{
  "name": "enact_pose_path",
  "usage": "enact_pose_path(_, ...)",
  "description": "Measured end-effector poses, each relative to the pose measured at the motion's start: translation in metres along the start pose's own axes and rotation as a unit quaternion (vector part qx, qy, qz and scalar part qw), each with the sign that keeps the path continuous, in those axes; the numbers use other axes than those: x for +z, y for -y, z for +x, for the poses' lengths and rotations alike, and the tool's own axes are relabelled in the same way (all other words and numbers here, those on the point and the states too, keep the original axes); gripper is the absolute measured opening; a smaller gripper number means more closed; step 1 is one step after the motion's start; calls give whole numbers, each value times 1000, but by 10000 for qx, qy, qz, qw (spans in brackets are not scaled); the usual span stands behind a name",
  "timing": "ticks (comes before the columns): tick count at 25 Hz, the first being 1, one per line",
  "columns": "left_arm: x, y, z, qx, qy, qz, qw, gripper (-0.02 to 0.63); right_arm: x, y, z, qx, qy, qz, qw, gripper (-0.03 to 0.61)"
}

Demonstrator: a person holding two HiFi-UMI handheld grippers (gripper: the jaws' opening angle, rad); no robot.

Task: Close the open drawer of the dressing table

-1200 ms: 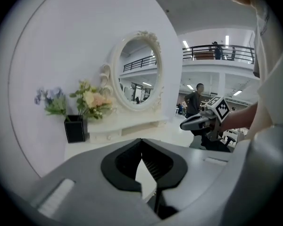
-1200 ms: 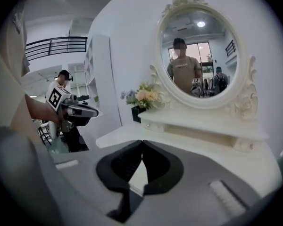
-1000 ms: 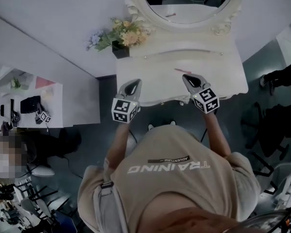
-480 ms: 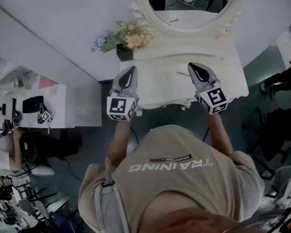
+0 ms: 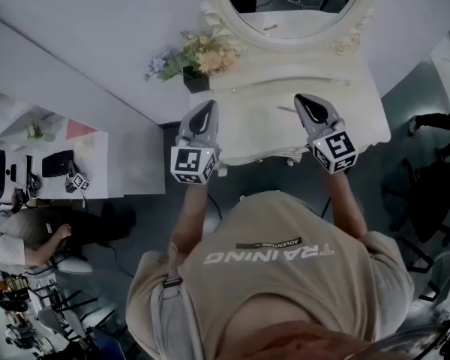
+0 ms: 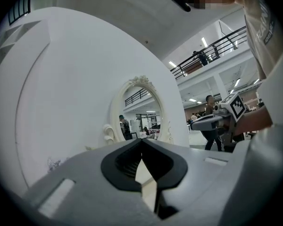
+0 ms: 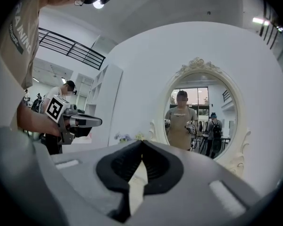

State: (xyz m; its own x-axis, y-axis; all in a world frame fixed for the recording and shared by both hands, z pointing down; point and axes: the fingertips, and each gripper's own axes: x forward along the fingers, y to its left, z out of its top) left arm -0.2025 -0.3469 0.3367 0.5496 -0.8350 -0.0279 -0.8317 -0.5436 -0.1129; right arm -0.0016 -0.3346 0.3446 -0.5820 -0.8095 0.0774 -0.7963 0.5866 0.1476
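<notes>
The left claw [image 5: 208,107] is held shut and empty over the left front of the white carved dressing desk [image 5: 360,122]. The drawer [image 5: 259,154] is set at the desk's front edge, its extension unclear. The right claw [image 5: 304,100], also shut on nothing, is held over the desk's right front.

Smooth cream-painted dressing table [image 5: 259,130], glass mirror [image 5: 300,2]

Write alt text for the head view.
Seen from above, a person holds the left gripper and right gripper, both shut, over the front of a white dressing table. An oval mirror stands at its back, flowers at back left.
</notes>
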Motion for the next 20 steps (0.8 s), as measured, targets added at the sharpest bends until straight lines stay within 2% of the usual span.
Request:
enact_pose_path(10,-23,12,3,-154,-209,-152,9995,6,-40,-2,-9,50,-405,188,9990,-3)
enact_pose_path(20,-39,9,11,-164,-258,-442,9986,6,-59,3,-11,-55,-562,338,9978,-3)
